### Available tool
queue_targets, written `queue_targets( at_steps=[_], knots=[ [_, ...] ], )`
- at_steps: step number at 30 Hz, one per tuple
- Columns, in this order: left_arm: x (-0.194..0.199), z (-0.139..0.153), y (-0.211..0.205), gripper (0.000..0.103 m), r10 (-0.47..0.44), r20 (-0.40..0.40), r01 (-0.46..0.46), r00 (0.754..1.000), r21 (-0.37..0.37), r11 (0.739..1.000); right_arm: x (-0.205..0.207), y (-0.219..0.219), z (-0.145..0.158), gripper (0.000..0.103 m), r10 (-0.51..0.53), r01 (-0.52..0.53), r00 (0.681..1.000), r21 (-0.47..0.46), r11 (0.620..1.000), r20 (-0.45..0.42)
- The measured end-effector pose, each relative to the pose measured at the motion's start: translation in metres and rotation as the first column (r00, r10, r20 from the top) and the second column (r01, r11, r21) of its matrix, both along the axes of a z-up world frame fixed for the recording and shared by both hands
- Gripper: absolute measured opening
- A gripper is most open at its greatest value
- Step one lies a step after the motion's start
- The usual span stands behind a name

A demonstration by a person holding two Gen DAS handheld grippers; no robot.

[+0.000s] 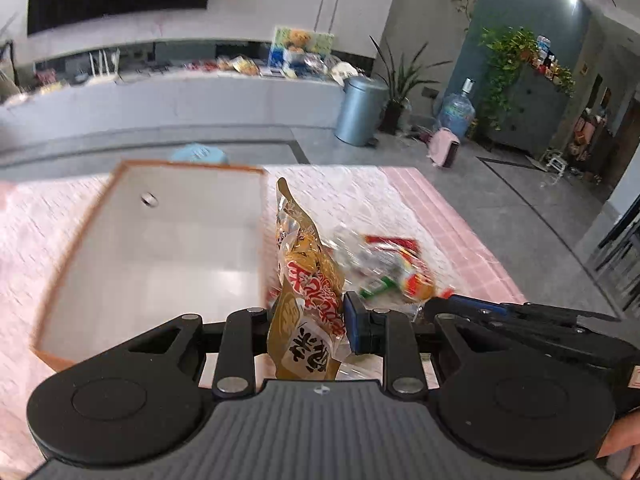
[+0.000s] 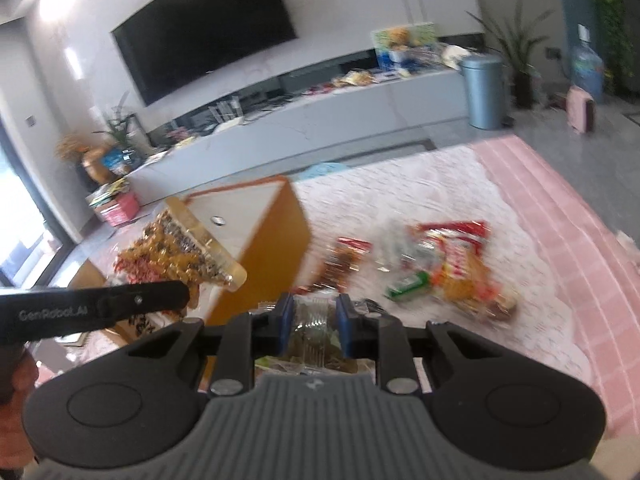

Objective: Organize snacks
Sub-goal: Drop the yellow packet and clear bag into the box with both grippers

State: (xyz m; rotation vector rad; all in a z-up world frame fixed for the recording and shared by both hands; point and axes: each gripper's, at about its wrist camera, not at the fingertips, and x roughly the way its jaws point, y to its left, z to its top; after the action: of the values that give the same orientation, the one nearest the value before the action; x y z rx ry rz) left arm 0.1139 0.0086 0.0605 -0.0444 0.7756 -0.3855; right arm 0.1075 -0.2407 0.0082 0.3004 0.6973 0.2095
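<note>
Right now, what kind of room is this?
Likely a home living room: a large wall TV above a long low media console, plus potted plants and a water jug.

Gold snack packet [image 1: 306, 300] stands upright beside the orange-rimmed box [image 1: 156, 248]; other snacks [image 2: 448, 268] lie scattered.

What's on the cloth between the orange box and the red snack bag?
In the right wrist view, a small red-brown snack packet lies between the orange box and the red snack bag.
</note>
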Motion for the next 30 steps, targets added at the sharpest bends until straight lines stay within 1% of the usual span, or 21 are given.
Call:
queue_targets(
  at_steps=[3,5,7,11,14,15,18,21,23,24,27,28,30],
  knots=[
    [0.007,0.012,0.015,0.030,0.015,0.018,-0.016,1.000,0.029,0.999,0.009,0.025,0.009,0.020,0.055,-0.055,0.998,0.002,0.998,0.021],
    [0.013,0.016,0.024,0.030,0.036,0.016,-0.037,0.999,0.055,0.998,0.017,0.041,0.014,0.020,0.091,-0.091,0.995,-0.003,0.996,0.030],
    [0.018,0.015,0.034,0.030,0.055,0.007,-0.056,0.998,0.069,0.996,0.024,0.057,0.017,0.020,0.129,-0.129,0.991,-0.007,0.992,0.033],
    [0.032,0.008,0.049,0.030,0.063,-0.026,-0.060,0.998,0.122,0.991,0.043,0.096,0.022,0.020,0.227,-0.225,0.973,-0.038,0.974,0.042],
    [0.046,-0.003,0.060,0.030,0.086,-0.089,-0.071,0.992,0.161,0.984,0.058,0.124,0.017,0.020,0.298,-0.295,0.954,-0.078,0.952,0.025],
    [0.049,-0.007,0.067,0.030,0.093,-0.115,-0.074,0.989,0.160,0.984,0.063,0.130,0.015,0.020,0.315,-0.313,0.949,-0.091,0.946,0.015],
    [0.066,-0.024,0.079,0.030,0.103,-0.213,-0.070,0.972,0.155,0.985,0.080,0.152,0.003,0.019,0.365,-0.366,0.931,-0.132,0.921,-0.033],
    [0.079,-0.039,0.090,0.030,0.098,-0.281,-0.048,0.955,0.180,0.982,0.095,0.170,-0.012,0.019,0.419,-0.427,0.904,-0.177,0.887,-0.086],
    [0.086,-0.051,0.093,0.030,0.094,-0.332,-0.031,0.939,0.190,0.981,0.104,0.181,-0.021,0.019,0.451,-0.468,0.884,-0.201,0.861,-0.125],
    [0.090,-0.056,0.094,0.030,0.092,-0.352,-0.026,0.932,0.187,0.982,0.109,0.185,-0.025,0.019,0.462,-0.483,0.875,-0.210,0.850,-0.141],
    [0.102,-0.067,0.095,0.026,0.085,-0.399,-0.009,0.913,0.187,0.982,0.124,0.190,-0.038,0.015,0.475,-0.509,0.858,-0.209,0.835,-0.194],
    [0.104,-0.070,0.096,0.024,0.084,-0.407,-0.005,0.910,0.191,0.981,0.128,0.191,-0.041,0.014,0.481,-0.517,0.853,-0.205,0.831,-0.205],
    [0.110,-0.076,0.094,0.024,0.085,-0.416,0.010,0.905,0.220,0.975,0.136,0.194,-0.048,0.013,0.483,-0.530,0.843,-0.209,0.822,-0.238]
  ],
)
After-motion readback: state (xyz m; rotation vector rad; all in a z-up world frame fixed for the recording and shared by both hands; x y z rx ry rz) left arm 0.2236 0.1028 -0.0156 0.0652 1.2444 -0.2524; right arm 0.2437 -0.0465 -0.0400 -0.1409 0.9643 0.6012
